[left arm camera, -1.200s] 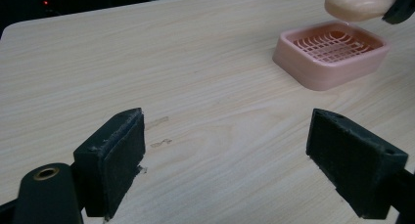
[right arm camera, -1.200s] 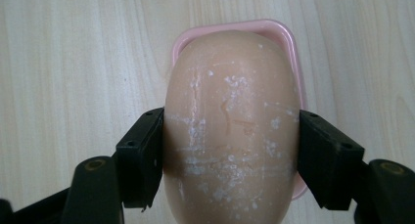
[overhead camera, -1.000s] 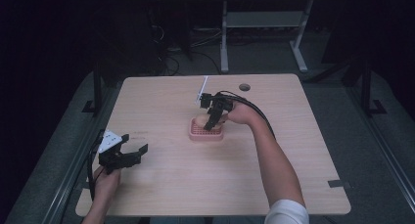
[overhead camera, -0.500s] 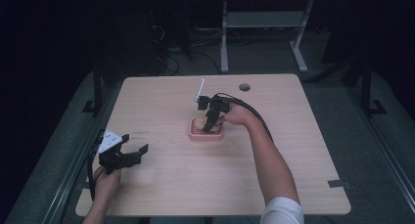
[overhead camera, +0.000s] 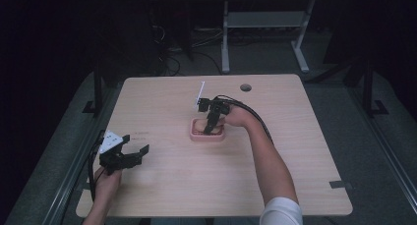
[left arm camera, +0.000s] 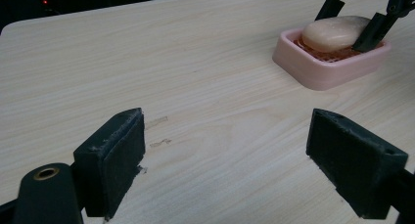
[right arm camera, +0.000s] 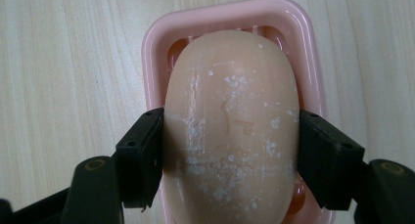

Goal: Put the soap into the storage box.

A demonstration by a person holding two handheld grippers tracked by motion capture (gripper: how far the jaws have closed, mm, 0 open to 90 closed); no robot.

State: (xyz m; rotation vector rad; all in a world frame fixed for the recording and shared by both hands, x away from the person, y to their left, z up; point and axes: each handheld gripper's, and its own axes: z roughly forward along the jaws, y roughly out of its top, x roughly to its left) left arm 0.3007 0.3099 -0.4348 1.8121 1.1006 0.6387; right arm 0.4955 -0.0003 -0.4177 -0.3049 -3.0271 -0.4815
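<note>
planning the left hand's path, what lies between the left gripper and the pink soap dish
Only bare light wooden tabletop: the left gripper view, looking past the open left gripper, shows nothing before the pink plastic soap dish.

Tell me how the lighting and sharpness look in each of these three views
High view: dim, the room around the table nearly black. Left gripper view: evenly lit, the near jaws soft, the pink dish fairly crisp. Right gripper view: bright and sharp on the soap, a dark shadow along its left side.

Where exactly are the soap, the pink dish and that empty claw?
soap (right arm camera: pixel 230 116): right gripper view, middle of its top.
pink dish (left arm camera: pixel 323 72): left gripper view, near wall.
left claw (overhead camera: pixel 132 154): high view, between its tips.
</note>
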